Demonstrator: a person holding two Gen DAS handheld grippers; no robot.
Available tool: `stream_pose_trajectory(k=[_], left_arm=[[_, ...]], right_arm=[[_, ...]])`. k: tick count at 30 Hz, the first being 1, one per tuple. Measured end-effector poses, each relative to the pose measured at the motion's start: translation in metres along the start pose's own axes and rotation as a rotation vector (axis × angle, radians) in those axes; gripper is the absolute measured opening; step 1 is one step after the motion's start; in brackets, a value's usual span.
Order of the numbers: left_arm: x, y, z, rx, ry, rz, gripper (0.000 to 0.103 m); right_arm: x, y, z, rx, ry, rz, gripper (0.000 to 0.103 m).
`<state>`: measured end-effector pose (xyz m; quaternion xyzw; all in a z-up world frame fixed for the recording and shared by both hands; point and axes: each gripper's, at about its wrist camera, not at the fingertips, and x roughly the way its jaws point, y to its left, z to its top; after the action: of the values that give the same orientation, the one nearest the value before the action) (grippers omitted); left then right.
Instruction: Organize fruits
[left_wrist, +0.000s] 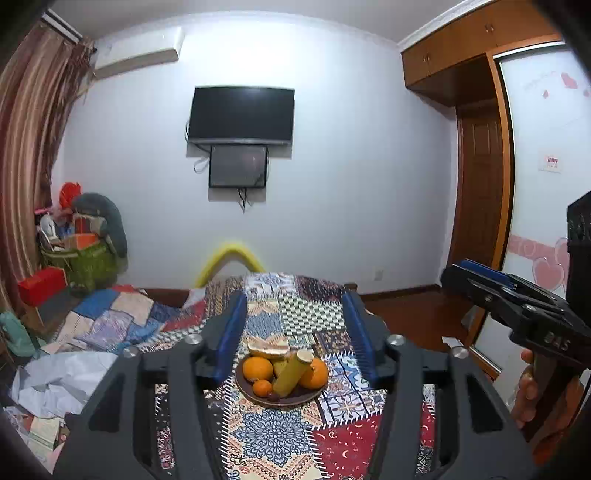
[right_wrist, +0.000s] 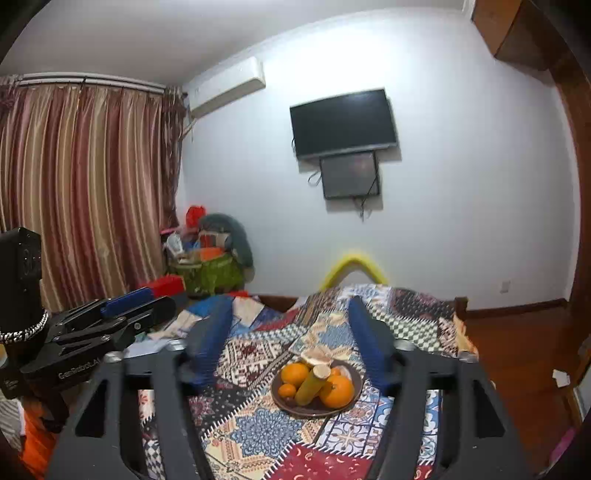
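Standing over the patchwork bedspread, both grippers hang in the air with nothing between their blue-padded fingers. The left gripper has its fingers apart, and through that gap a dark brown plate shows on the bed, piled with fruit. The right gripper likewise holds its fingers apart and empty, the same plate sitting between them in its view. On the plate a large orange lies toward the left, another large orange toward the right, a small mandarin at the near rim, and a yellow-green cylinder-shaped piece leans across the middle with its cut end tilted up. Something pale and peeled rests along the far rim, and a small dark red fruit sits at the near rim; what either is I cannot tell. The plate sits near the middle of the bed's width, well back from the far edge, where a yellow curved pad rises against the wall. A hand grips the handle of the right gripper at the right side of the left wrist view. A black television hangs on the wall beyond, striped curtains cover the window to the left, and a green basket of clutter stands in the corner.
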<state>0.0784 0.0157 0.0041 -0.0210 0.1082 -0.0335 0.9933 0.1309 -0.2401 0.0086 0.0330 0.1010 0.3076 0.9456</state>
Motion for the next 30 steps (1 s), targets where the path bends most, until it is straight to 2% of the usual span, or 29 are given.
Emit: stream_pose_trajectory(k=[2, 4, 11, 13, 14, 15, 16, 30], left_arm=[[-0.008, -0.002, 0.001, 0.010, -0.015, 0.011, 0.068], [-0.013, -0.003, 0.000, 0.010, -0.021, 0.018, 0.073], [-0.020, -0.002, -0.005, 0.001, -0.015, 0.031, 0.076], [-0.024, -0.003, -0.006, -0.003, -0.017, 0.034, 0.077], [-0.024, -0.003, -0.007, -0.005, -0.017, 0.036, 0.085], [-0.024, -0.002, -0.006, -0.008, -0.022, 0.040, 0.091], [-0.025, -0.003, -0.006, -0.011, -0.030, 0.044, 0.092], [-0.031, -0.008, -0.010, 0.011, -0.057, 0.062, 0.100]], right_arm=[[-0.001, 0.002, 0.000, -0.004, -0.019, -0.017, 0.074], [-0.004, 0.005, -0.001, -0.004, -0.031, -0.026, 0.083], [-0.009, 0.009, -0.007, -0.013, -0.028, -0.048, 0.086], [-0.008, 0.011, -0.009, -0.013, -0.025, -0.060, 0.101], [-0.011, 0.010, -0.010, -0.013, -0.032, -0.069, 0.103], [-0.012, 0.011, -0.011, -0.014, -0.040, -0.081, 0.103], [-0.013, 0.012, -0.011, -0.017, -0.043, -0.089, 0.103], [-0.018, 0.015, -0.012, -0.022, -0.028, -0.094, 0.103]])
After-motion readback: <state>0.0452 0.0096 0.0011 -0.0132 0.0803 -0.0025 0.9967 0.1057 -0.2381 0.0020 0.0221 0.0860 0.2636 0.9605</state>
